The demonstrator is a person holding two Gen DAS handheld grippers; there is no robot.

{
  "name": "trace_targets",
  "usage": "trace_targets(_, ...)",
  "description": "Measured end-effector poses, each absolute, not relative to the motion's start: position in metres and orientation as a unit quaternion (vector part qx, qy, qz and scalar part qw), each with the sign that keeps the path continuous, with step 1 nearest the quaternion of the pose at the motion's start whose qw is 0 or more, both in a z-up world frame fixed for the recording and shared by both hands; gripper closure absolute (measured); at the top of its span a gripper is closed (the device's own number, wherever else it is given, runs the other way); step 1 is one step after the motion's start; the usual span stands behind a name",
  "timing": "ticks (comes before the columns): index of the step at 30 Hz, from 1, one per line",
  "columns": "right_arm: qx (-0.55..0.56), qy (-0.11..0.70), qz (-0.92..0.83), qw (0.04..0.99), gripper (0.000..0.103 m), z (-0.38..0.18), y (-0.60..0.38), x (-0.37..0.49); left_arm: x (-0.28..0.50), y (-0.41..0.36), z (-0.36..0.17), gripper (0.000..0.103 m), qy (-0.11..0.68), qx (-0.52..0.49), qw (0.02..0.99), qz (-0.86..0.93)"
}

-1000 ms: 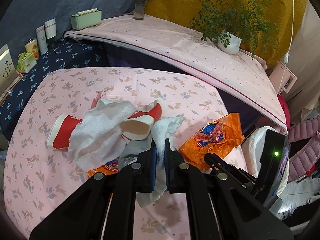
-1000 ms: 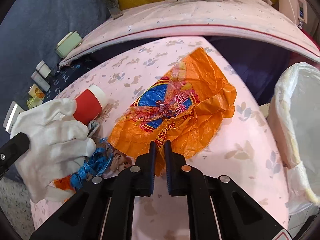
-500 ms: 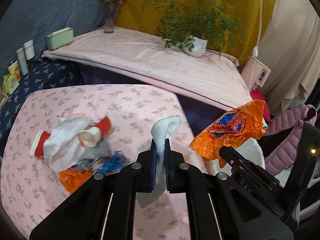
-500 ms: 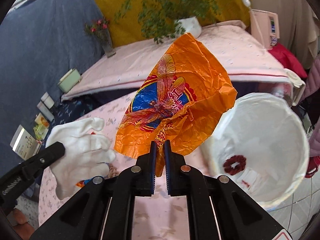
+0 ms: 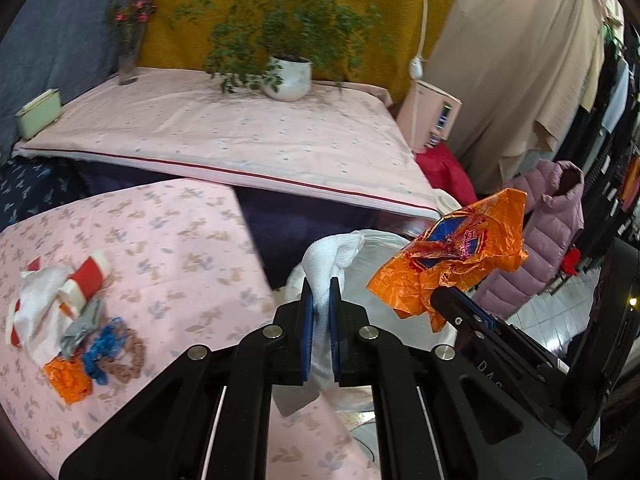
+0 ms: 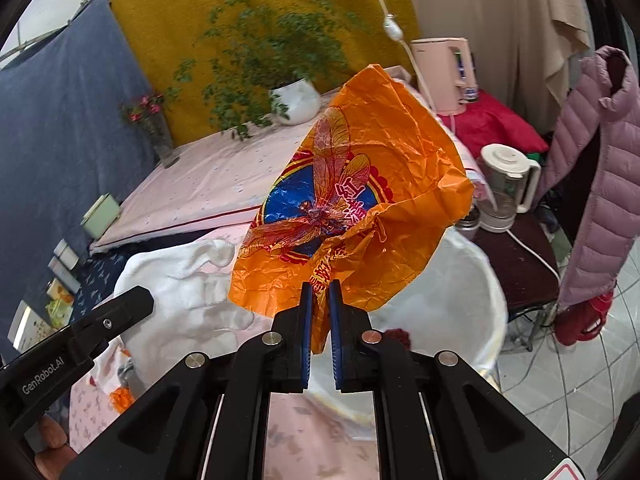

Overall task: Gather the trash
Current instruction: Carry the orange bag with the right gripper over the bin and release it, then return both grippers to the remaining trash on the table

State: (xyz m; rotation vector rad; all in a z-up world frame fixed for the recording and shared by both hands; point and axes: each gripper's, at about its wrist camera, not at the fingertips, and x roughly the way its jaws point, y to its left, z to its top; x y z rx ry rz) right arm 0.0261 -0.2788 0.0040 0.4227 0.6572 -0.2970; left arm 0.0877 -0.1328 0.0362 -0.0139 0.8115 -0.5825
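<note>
My left gripper (image 5: pixel 320 304) is shut on a white knitted glove (image 5: pixel 332 256), which hangs limp at the right edge of the pink floral table (image 5: pixel 180 240). My right gripper (image 6: pixel 319 308) is shut on a crumpled orange wrapper (image 6: pixel 360 200) with a dragonfly print and holds it up over the white-lined bin (image 6: pixel 460 300). The left wrist view shows that wrapper (image 5: pixel 452 264) to the right, over the bin's liner (image 5: pixel 380 248). The glove (image 6: pixel 188 288) also shows in the right wrist view. A red-and-white paper cup (image 5: pixel 86 280), tissue (image 5: pixel 36 300), scrunchies (image 5: pixel 112 348) and an orange scrap (image 5: pixel 68 376) lie on the table.
Behind the table is a raised pink-sheeted platform (image 5: pixel 240 140) with a potted plant (image 5: pixel 286 80), a vase (image 5: pixel 128 60) and a green box (image 5: pixel 38 114). A pink appliance (image 5: pixel 436 120), a blender (image 6: pixel 504 188) and a purple padded jacket (image 6: pixel 600 180) stand beyond the bin. A dark red item (image 6: pixel 396 336) lies inside the bin.
Both grippers rose from the table and swung right toward the bin, carrying the glove and the orange wrapper. The trash pile has slid to the left of the left wrist view.
</note>
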Motion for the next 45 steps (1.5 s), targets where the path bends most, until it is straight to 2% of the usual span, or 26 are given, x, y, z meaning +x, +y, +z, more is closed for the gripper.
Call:
trace_targets(9,0.224,0.323,-0.177,0.902,0.095,-0.009,-0.318,0.010,0.082,-0.189,0.028,0.095,0.389,0.022,0.865,-0.317)
trace_targets(10,0.225,0.324,-0.179,0.901,0.095,-0.011,-0.320,0.009,0.081,-0.193,0.027,0.091,0.387,0.024,0.865,-0.318)
trace_targets(11,0.226,0.325,-0.180,0.901,0.095,-0.013,-0.323,0.009,0.081,-0.197,0.027,0.080,0.388,0.027,0.863,-0.322)
trace_targets(14,0.228,0.326,-0.181,0.900,0.095,-0.015,-0.327,0.008,0.081,-0.201,0.028,0.061,0.384,0.029,0.867,-0.317)
trace_targets(27,0.225,0.331,-0.172,0.900,0.093,-0.016,-0.322,0.017,0.091,-0.178,0.022,0.060,0.393,0.021,0.877,-0.275)
trace_targets(30,0.222,0.329,-0.173,0.901,0.088,-0.014,-0.319,0.020,0.092,-0.171,0.022,0.060,0.392,0.019,0.880,-0.267)
trace_targets(31,0.220,0.329,-0.174,0.902,0.088,-0.014,-0.317,0.021,0.093,-0.169,0.022,0.057,0.393,0.018,0.881,-0.264)
trace_targets(32,0.218,0.328,-0.173,0.902,0.084,-0.013,-0.316,0.022,0.093,-0.166,0.023,0.050,0.394,0.016,0.882,-0.259)
trace_targets(34,0.219,0.326,-0.172,0.904,0.081,-0.011,-0.314,0.022,0.093,-0.160,0.024,0.047,0.391,0.010,0.886,-0.251)
trace_targets(39,0.214,0.325,-0.165,0.906,0.079,-0.008,-0.305,0.023,0.094,-0.149,0.023,0.047,0.391,0.008,0.889,-0.241)
trace_targets(41,0.212,0.323,-0.163,0.908,0.071,-0.005,-0.301,0.023,0.094,-0.145,0.023,0.047,0.389,0.007,0.890,-0.237)
trace_targets(45,0.204,0.323,-0.155,0.911,0.068,-0.002,-0.290,0.025,0.093,-0.136,0.023,0.047,0.387,0.007,0.893,-0.229)
